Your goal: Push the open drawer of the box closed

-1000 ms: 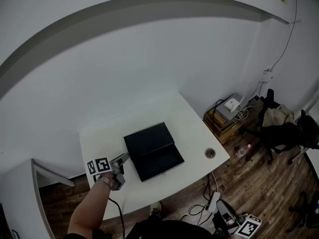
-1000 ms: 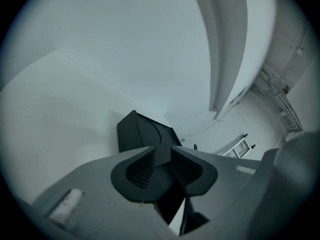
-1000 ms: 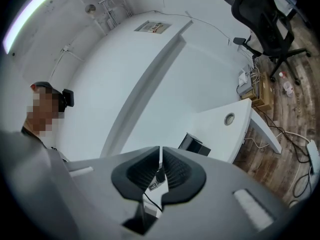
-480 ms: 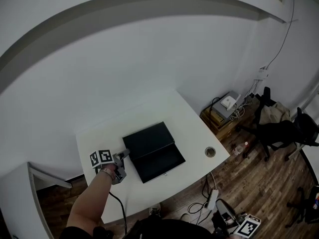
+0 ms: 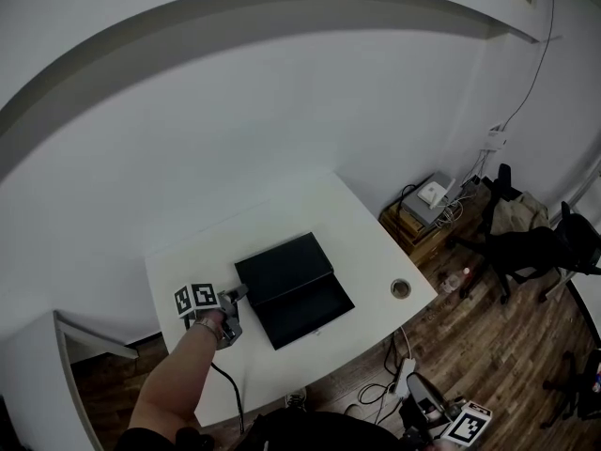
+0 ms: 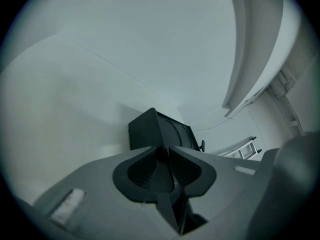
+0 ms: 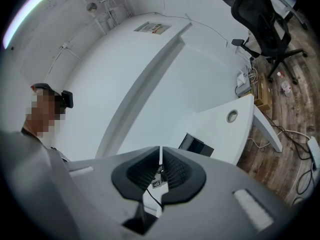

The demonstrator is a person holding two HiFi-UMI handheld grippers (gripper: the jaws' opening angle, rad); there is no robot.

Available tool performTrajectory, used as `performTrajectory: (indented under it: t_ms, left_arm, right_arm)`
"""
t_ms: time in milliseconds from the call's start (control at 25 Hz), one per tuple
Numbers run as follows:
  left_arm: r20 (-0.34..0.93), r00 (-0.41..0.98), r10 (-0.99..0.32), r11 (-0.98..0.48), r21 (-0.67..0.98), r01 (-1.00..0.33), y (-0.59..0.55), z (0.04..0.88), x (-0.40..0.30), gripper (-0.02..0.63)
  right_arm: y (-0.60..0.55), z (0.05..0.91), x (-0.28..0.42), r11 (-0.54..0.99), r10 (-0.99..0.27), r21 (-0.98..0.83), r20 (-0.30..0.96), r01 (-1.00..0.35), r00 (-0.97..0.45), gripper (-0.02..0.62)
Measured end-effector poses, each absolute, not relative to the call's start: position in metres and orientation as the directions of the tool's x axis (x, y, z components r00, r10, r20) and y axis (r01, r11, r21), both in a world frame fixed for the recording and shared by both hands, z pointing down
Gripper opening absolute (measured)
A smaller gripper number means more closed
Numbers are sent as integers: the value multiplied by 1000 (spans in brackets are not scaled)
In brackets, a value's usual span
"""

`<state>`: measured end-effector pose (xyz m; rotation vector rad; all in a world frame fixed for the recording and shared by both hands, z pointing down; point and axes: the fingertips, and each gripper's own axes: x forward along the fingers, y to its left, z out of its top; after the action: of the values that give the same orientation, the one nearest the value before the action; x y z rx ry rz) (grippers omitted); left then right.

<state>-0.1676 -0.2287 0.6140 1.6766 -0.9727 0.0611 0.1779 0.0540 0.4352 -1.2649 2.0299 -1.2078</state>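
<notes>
The left gripper (image 5: 237,294) sits by the left edge of the black box (image 5: 280,266) on the worktop (image 5: 362,242), its empty jaws closing (probably to form a blunt pusher). The drawer (image 5: 308,310) stands open towards the person. The right gripper (image 7: 160,156) hangs clear, jaws nearly together and empty.

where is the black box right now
In the head view, the black box sits near the middle of the white table, slightly left of centre, with the round cable hole off to its right.
</notes>
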Motion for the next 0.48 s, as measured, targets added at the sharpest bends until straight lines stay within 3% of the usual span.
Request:
performTrajectory:
  t_ms: [280,480]
  left_arm:
    - [478,694,-539,-30,812,-583,-227,616,-170,91]
    - [449,701,-554,-42,826,-562,-230,612,-170,92]
  right_arm:
    - [27,461,162,181,-852,-831,134,-526,-506,22]
    - [-5,500,123,238,-751,-696,310,-677,-583,38]
